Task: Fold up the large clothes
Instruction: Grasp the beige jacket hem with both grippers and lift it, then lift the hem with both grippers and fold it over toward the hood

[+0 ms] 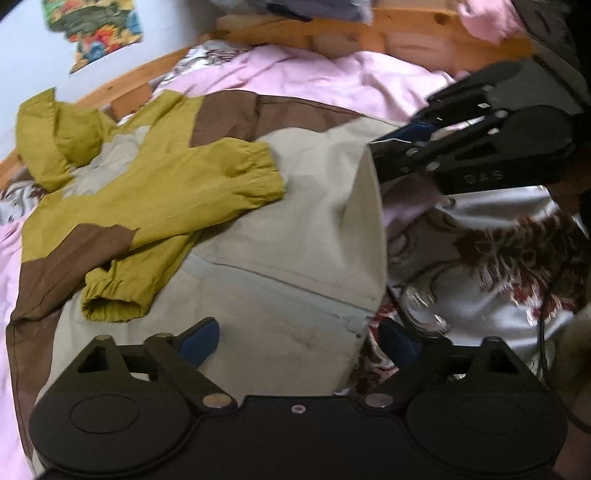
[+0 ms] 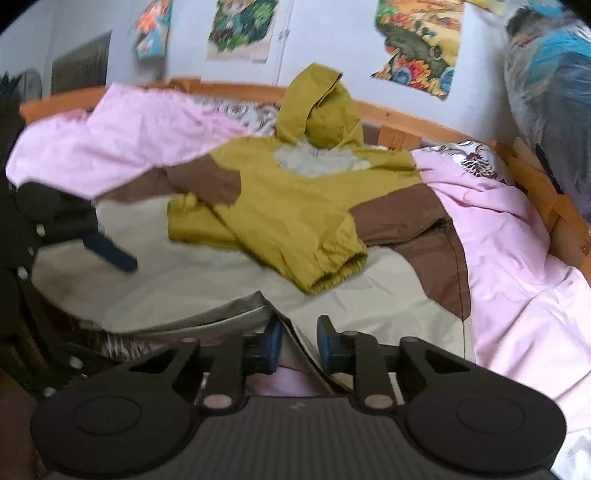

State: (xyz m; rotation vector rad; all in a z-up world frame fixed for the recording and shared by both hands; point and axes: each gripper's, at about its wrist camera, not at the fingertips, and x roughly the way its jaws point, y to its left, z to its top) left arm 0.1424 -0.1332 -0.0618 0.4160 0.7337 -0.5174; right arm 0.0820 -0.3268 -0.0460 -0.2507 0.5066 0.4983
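Jacket [image 2: 258, 288] hem pinched by right fingers [image 2: 327, 341] (left fingers [image 1: 201, 341] spread above it).

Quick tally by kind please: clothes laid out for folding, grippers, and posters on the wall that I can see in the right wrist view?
Jacket: 1
Grippers: 2, left gripper and right gripper
Posters: 3, at
Total: 6

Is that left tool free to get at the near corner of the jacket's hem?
Probably yes. The left tool hangs open right above the jacket hem's bottom corner, nothing lying between. The right tool grips the other corner, well aside.
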